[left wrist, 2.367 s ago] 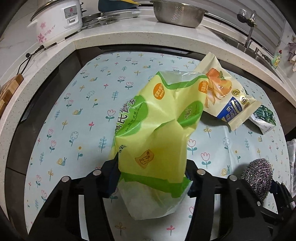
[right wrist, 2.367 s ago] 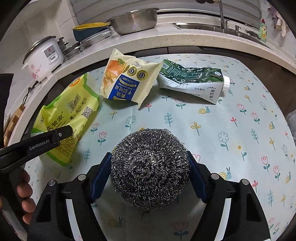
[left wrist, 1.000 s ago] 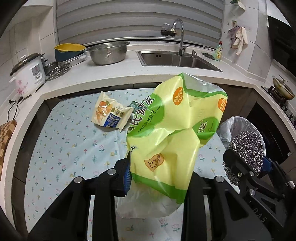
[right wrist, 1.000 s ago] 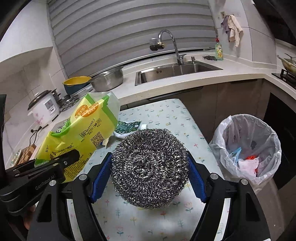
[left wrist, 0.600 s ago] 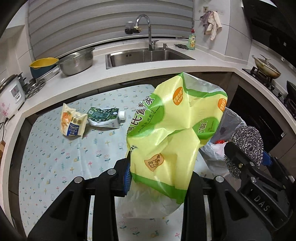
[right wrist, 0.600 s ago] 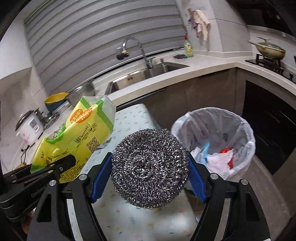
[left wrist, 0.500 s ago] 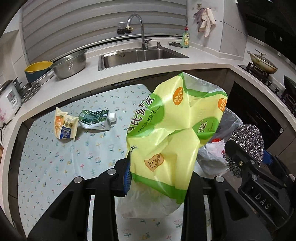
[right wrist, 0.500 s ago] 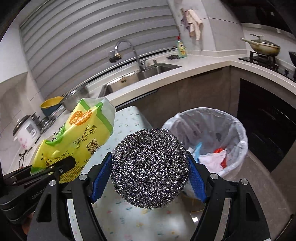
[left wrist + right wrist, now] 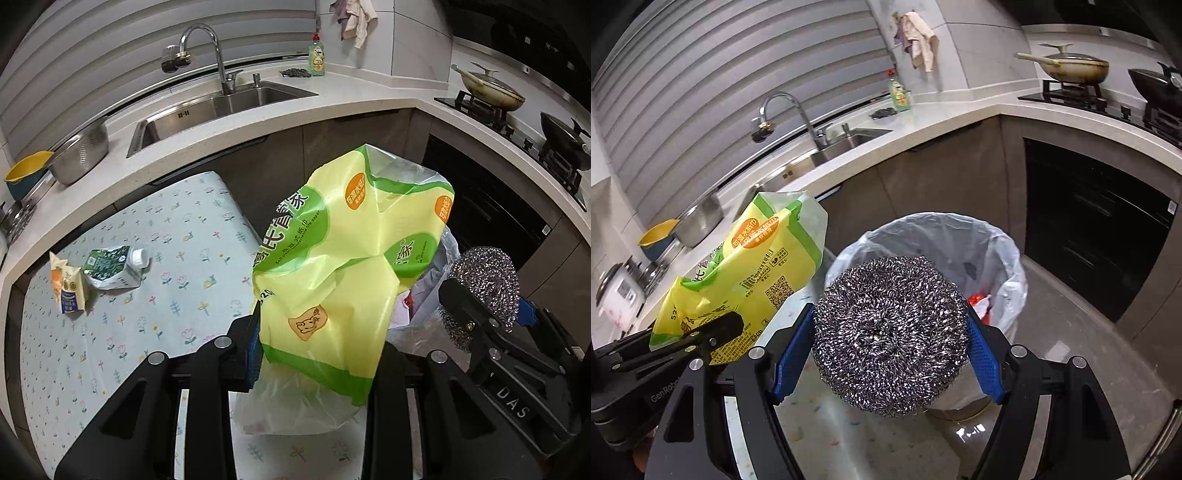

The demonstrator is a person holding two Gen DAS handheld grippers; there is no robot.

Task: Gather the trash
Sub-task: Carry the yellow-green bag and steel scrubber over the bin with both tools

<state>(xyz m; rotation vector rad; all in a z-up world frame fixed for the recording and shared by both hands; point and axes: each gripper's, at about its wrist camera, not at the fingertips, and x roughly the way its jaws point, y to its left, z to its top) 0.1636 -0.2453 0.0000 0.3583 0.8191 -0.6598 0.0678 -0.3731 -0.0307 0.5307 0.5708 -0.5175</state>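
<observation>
Item, two loads for the lined bin (image 9: 1008,251) at twelve o'clock: right gripper (image 9: 890,365) clamps steel scourer (image 9: 890,332), left gripper (image 9: 317,350) pinches yellow wrapper (image 9: 351,266); centre each over the rim before you release.

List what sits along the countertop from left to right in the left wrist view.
Yellow bowl → metal colander → sink with its faucet → green soap bottle → lidded pan on the stove → black wok.
</observation>
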